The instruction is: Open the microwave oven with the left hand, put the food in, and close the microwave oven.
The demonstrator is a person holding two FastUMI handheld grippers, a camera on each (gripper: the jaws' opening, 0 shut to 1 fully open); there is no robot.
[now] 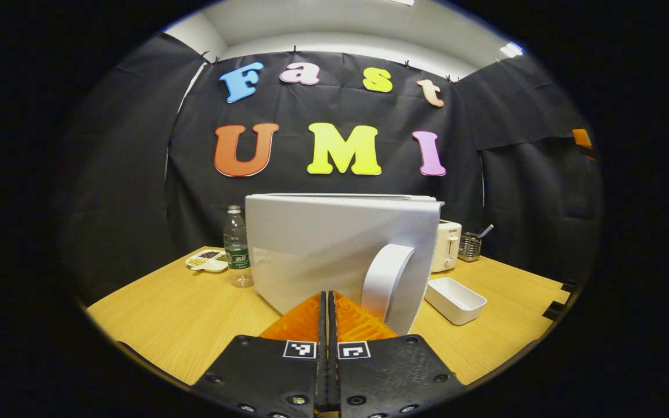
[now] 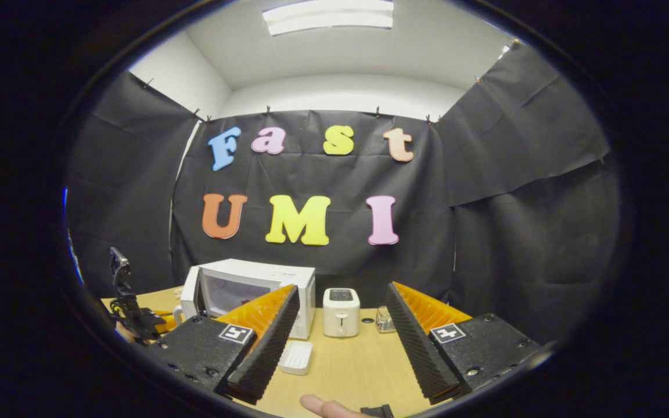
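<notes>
White smooth microwave, curved handle — wooden table

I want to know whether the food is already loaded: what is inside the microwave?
Through the microwave door window in the right gripper view, the cavity looks pale and blurry; no food discernible. In the left gripper view the door hides the interior.
</notes>
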